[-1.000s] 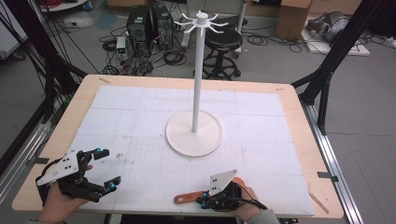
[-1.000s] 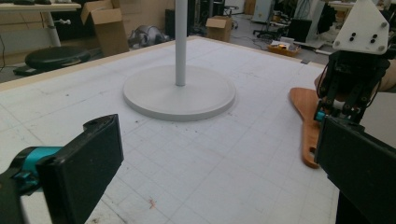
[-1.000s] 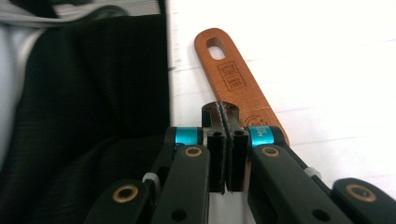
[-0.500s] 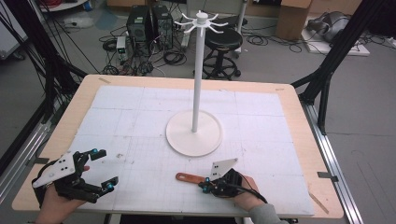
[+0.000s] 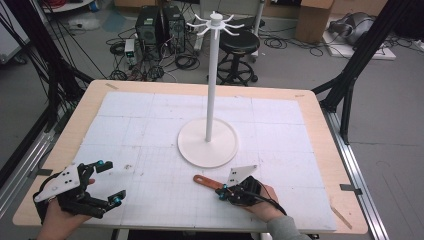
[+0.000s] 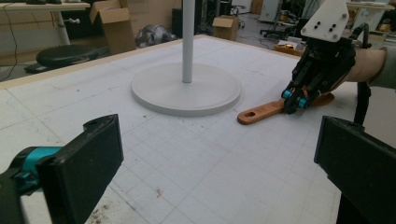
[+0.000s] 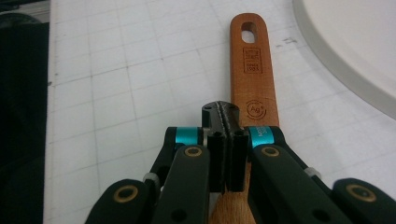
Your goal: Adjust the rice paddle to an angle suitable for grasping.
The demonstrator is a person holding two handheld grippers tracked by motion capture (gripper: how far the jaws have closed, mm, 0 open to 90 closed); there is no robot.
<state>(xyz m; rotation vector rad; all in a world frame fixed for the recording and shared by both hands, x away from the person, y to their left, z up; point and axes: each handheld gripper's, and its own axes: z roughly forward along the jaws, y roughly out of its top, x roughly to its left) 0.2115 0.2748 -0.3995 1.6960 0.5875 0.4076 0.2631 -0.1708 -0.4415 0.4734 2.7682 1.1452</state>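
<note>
A wooden spatula handle (image 5: 204, 180) with a hanging hole lies flat on the white gridded mat (image 5: 150, 130), near the front and right of centre. My right gripper (image 5: 223, 190) sits over the wider end of that handle (image 7: 252, 70) with its jaws shut pad to pad (image 7: 227, 114), and no wood is between them. I cannot tell whether the tips press on the wood. My left gripper (image 5: 109, 182) hovers at the front left corner, open and empty. In the left gripper view its jaws (image 6: 219, 163) frame the mat, with the right gripper (image 6: 294, 97) and the handle (image 6: 261, 112) beyond.
A white hook stand rises from a round base (image 5: 207, 145) at the mat's centre, its pole (image 5: 212, 80) topped by a ring of hooks (image 5: 216, 20). The base edge (image 7: 355, 51) lies close beside the handle. Wooden table edges (image 5: 330, 130) border the mat.
My right gripper and the wooden handle have both shifted a little away from the front edge, toward the stand's base. The left gripper has stayed put.
</note>
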